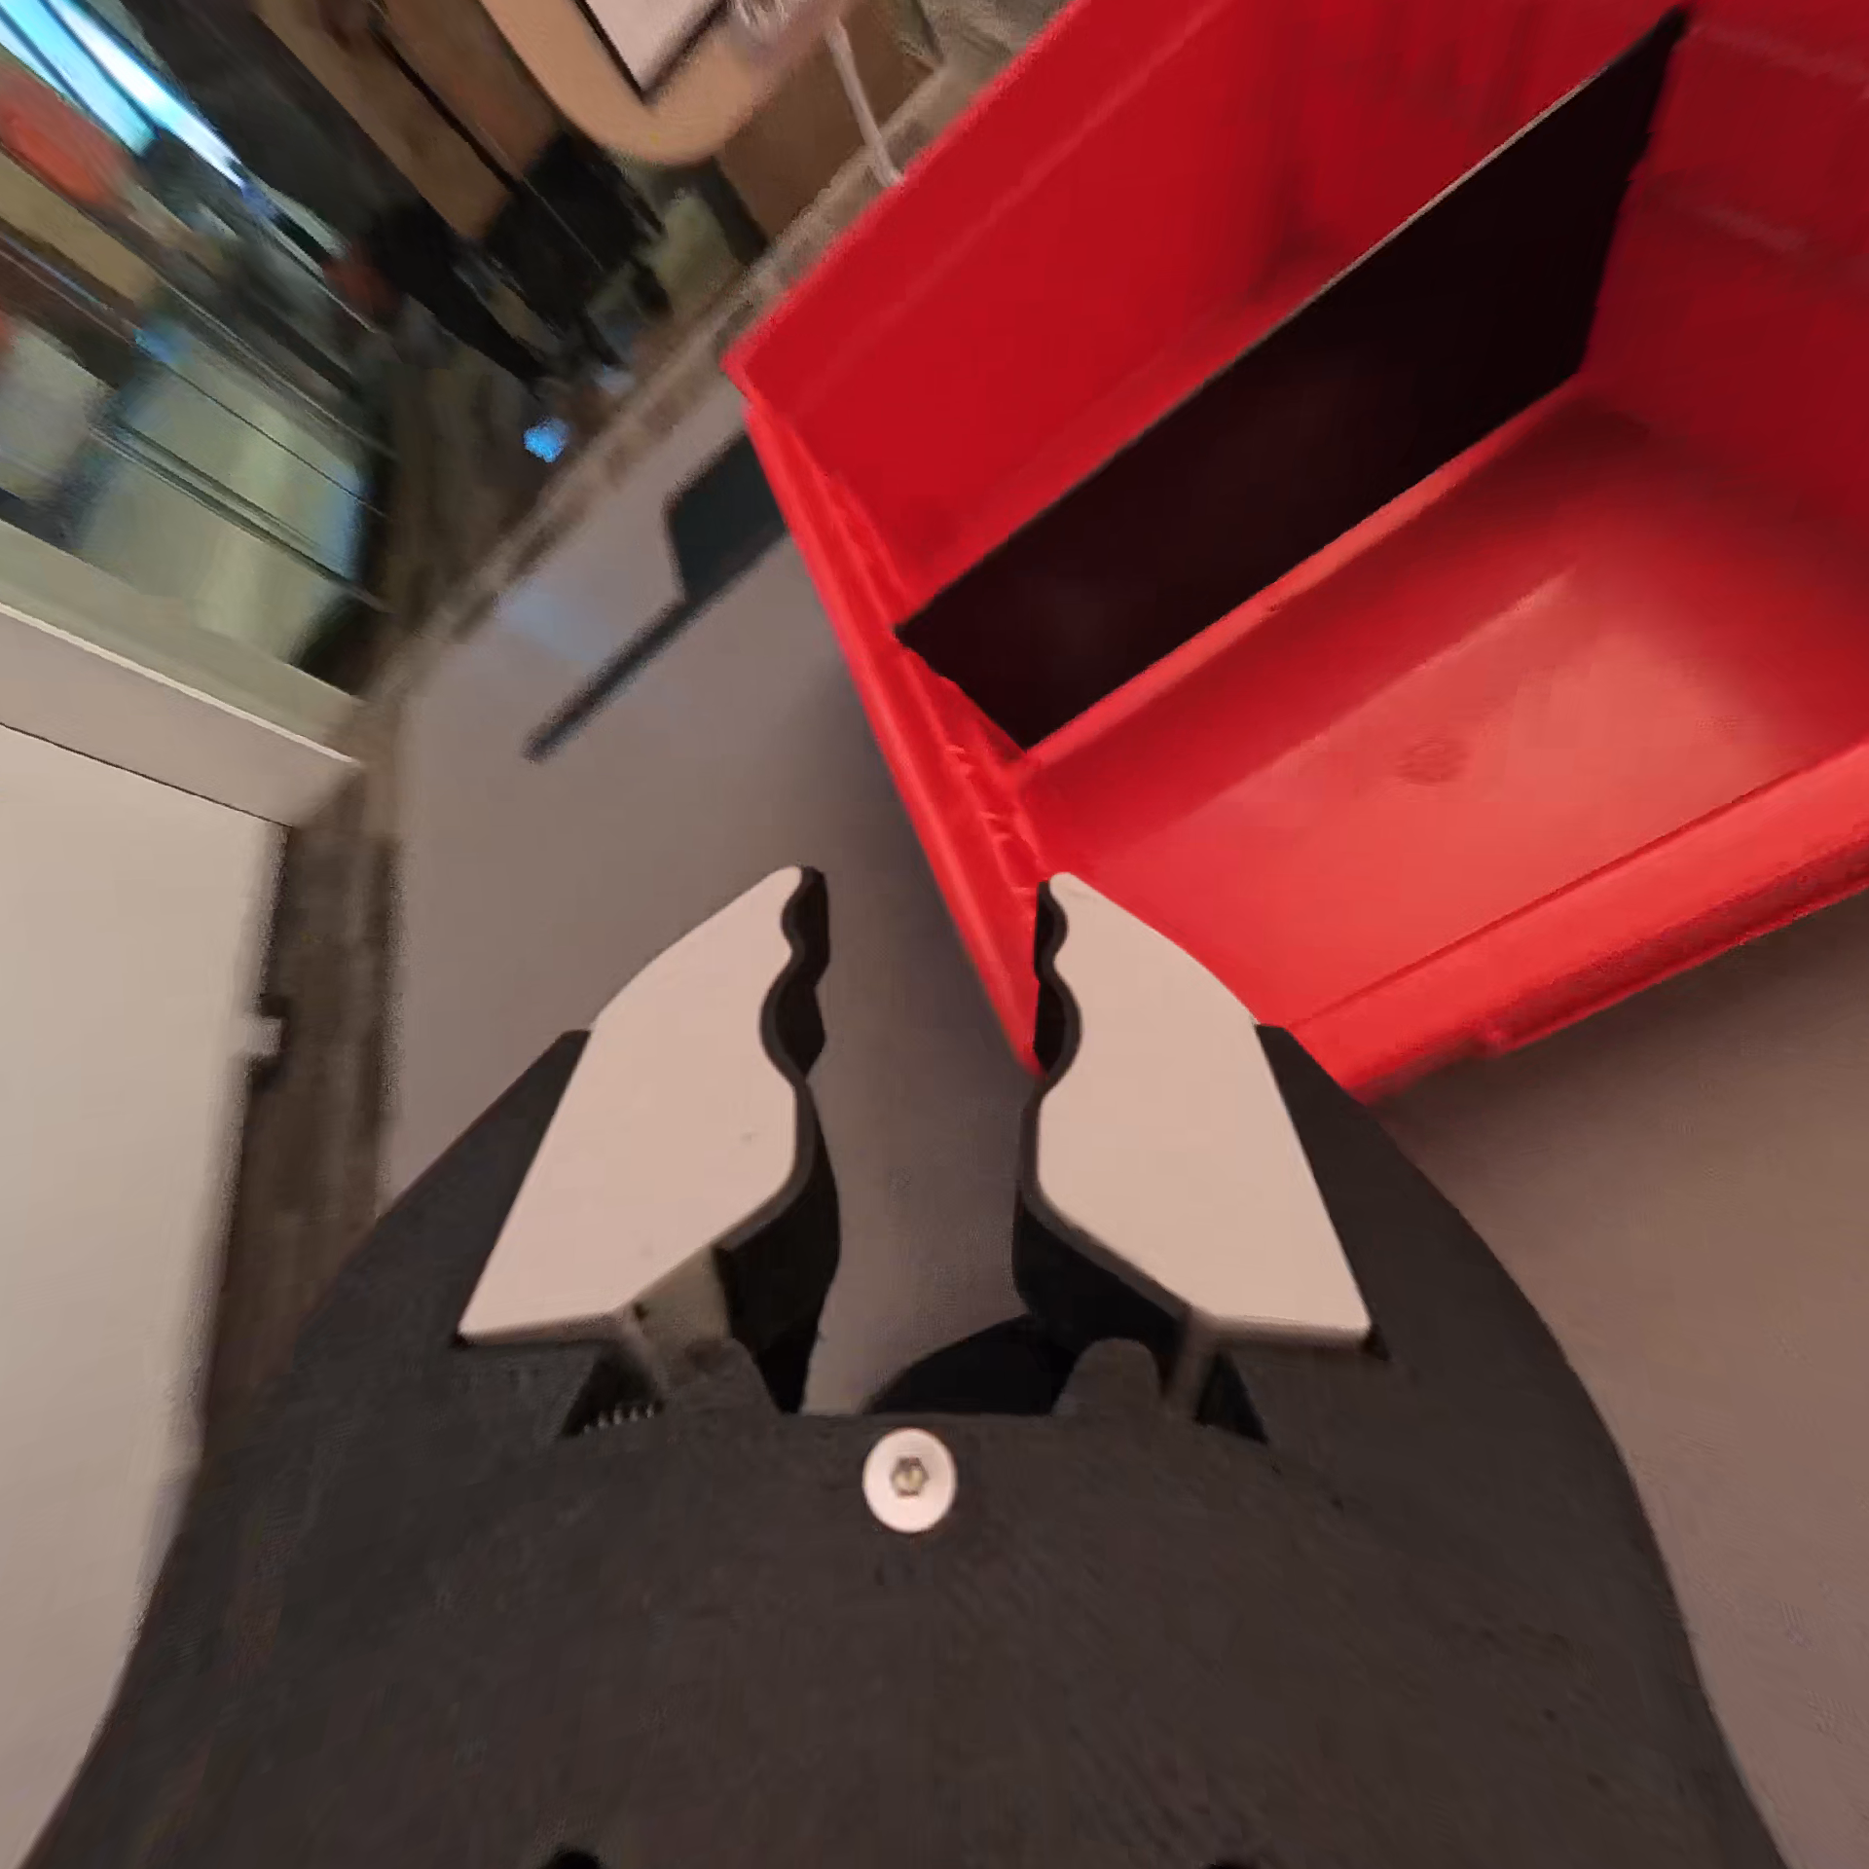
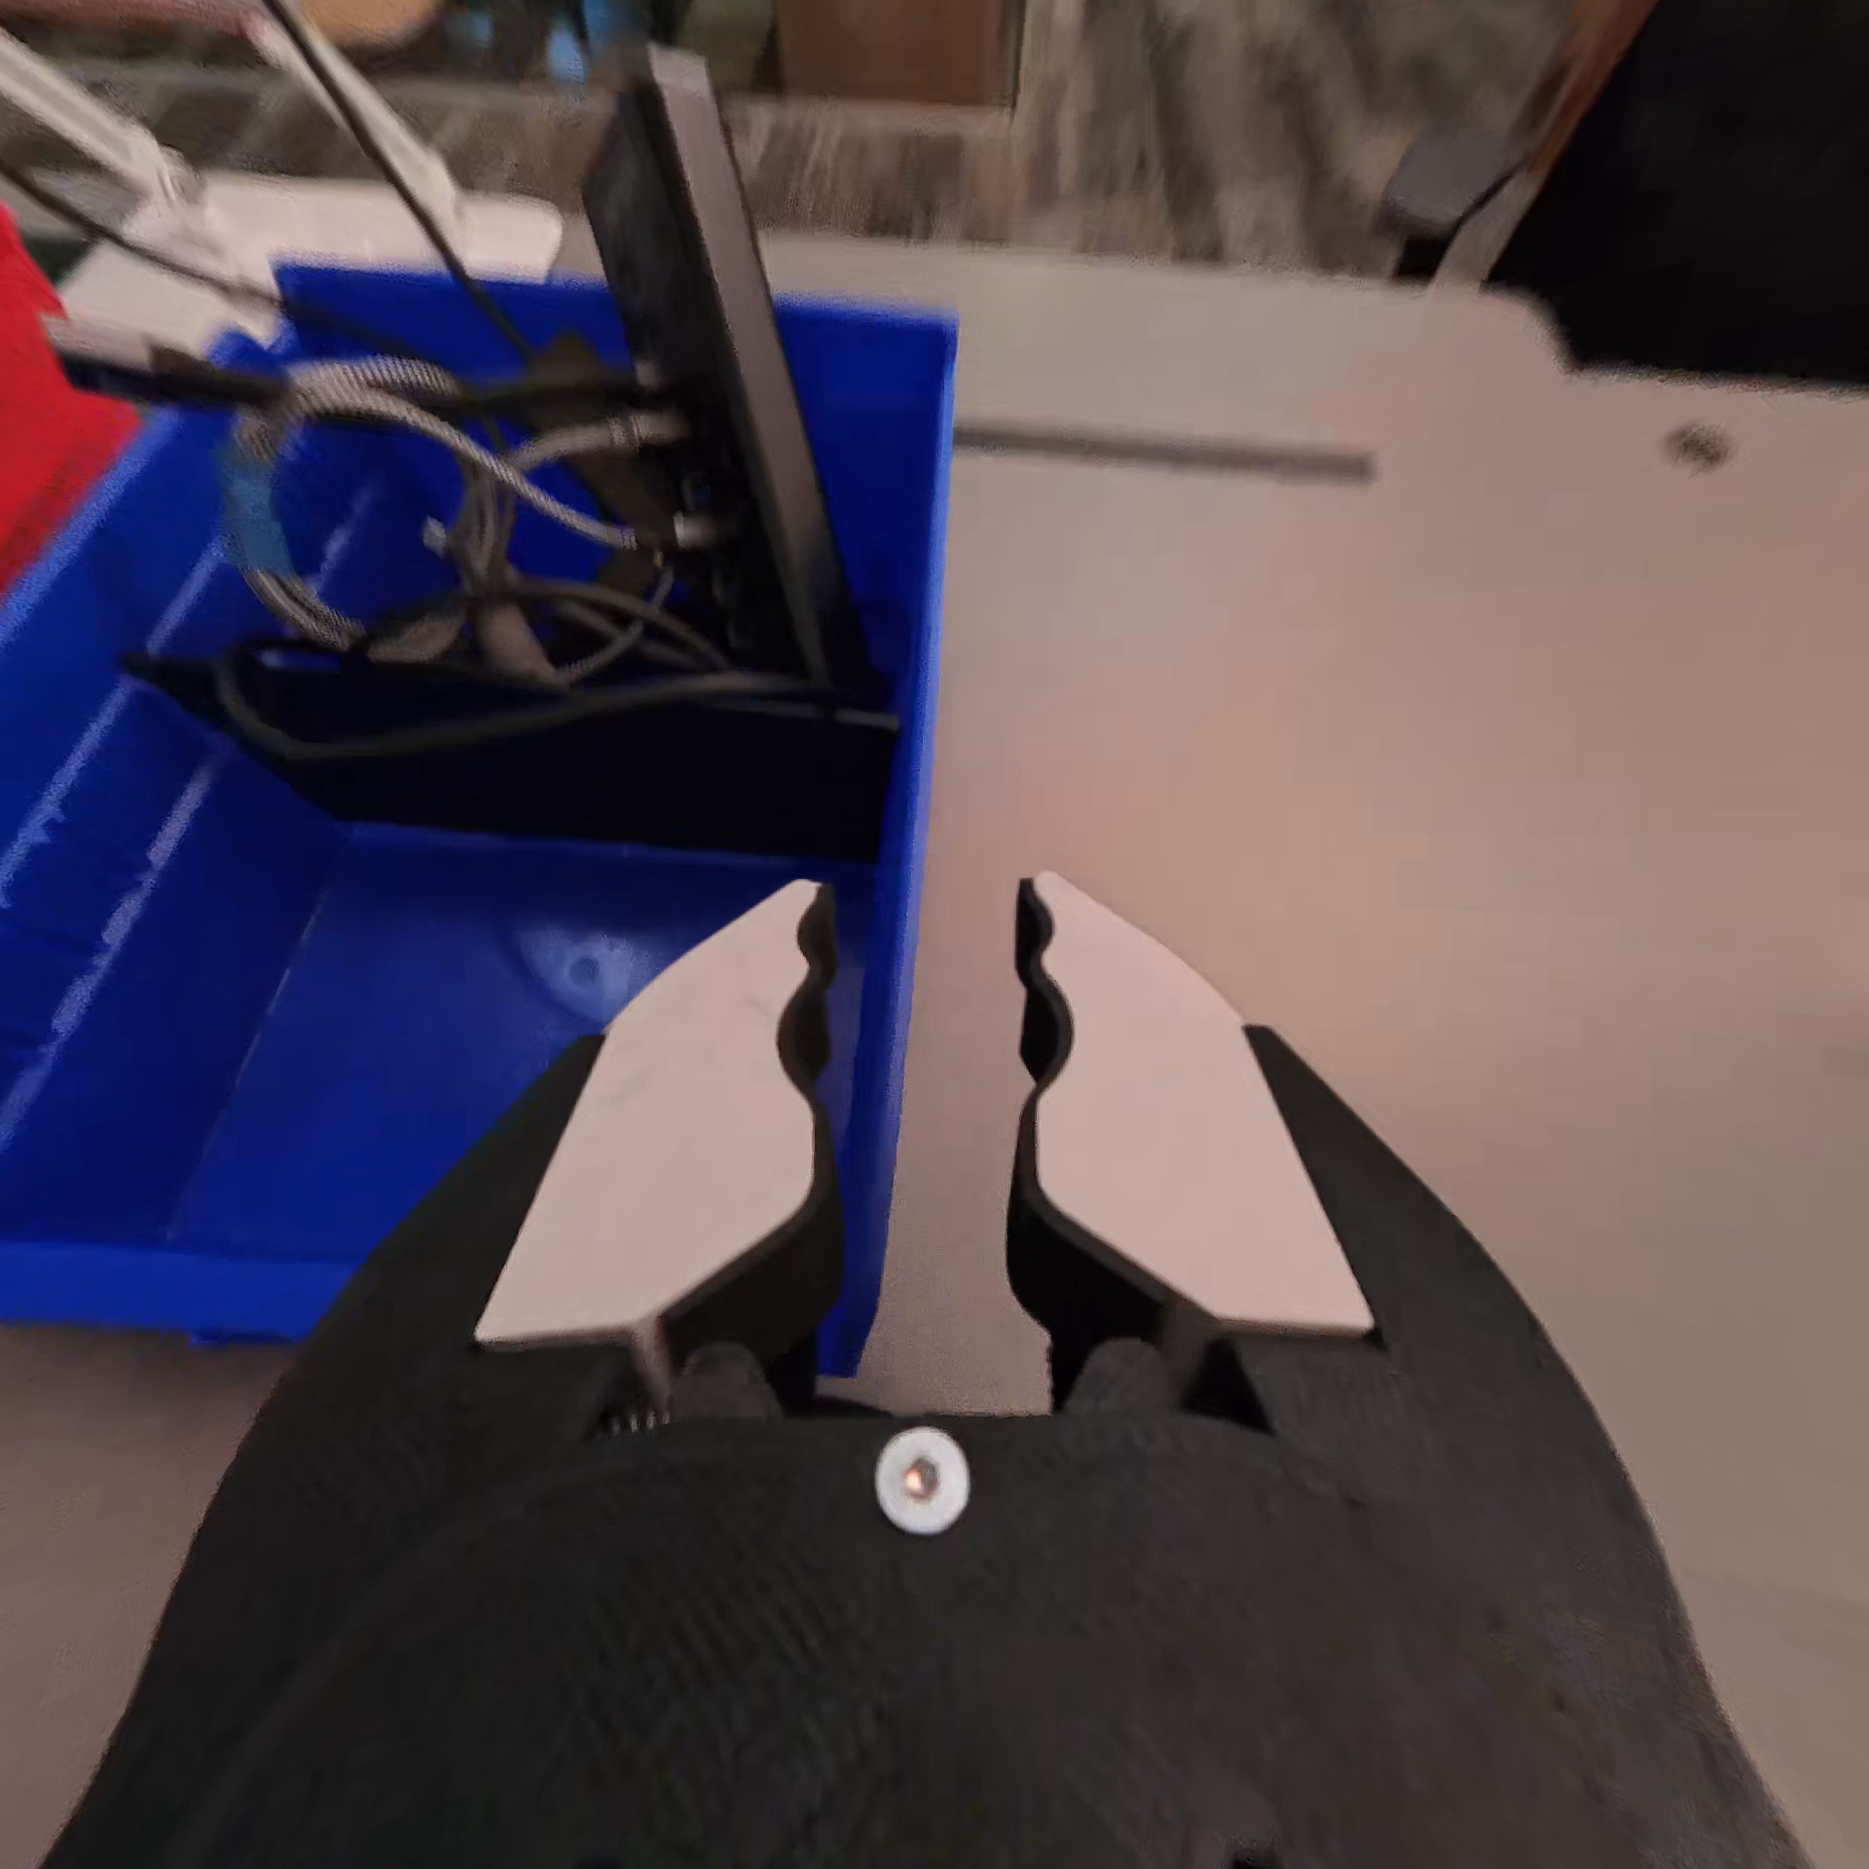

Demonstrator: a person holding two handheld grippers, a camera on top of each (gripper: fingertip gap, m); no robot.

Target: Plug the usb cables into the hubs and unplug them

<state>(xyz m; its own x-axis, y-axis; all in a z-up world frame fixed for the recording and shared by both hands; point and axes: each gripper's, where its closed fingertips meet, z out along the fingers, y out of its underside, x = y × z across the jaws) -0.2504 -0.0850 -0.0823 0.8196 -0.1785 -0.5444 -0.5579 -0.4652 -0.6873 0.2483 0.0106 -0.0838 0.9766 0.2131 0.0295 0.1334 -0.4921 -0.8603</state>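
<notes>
We hold both tongs empty above the surface (image 2: 1315, 708), so we judge this an approach, with no cable or hub in hand yet. The left tongs (image 1: 930, 910) are spread with nothing between them, hanging just beside the near corner of a red bin (image 1: 1466, 809); its black divider (image 1: 1264, 485) splits it in two, and both parts look empty as far as the blur lets us tell. The right tongs (image 2: 925, 915) are likewise spread and bare, straddling the right wall of a blue bin (image 2: 920, 607) from above without touching it that we can see. The task's things lie in that blue bin's far compartment, behind a black divider (image 2: 566, 779): a dark hub (image 2: 708, 405) stands tilted against the right wall, and several usb cables (image 2: 455, 506), some braided grey and some black, run into its face and coil in a tangle beside it. Since the cables look plugged in already, we reckon unplugging comes next. That calls for moving the right tongs forward and left over the divider, picking out one connector close to the hub, and steadying the hub with the left tongs.
</notes>
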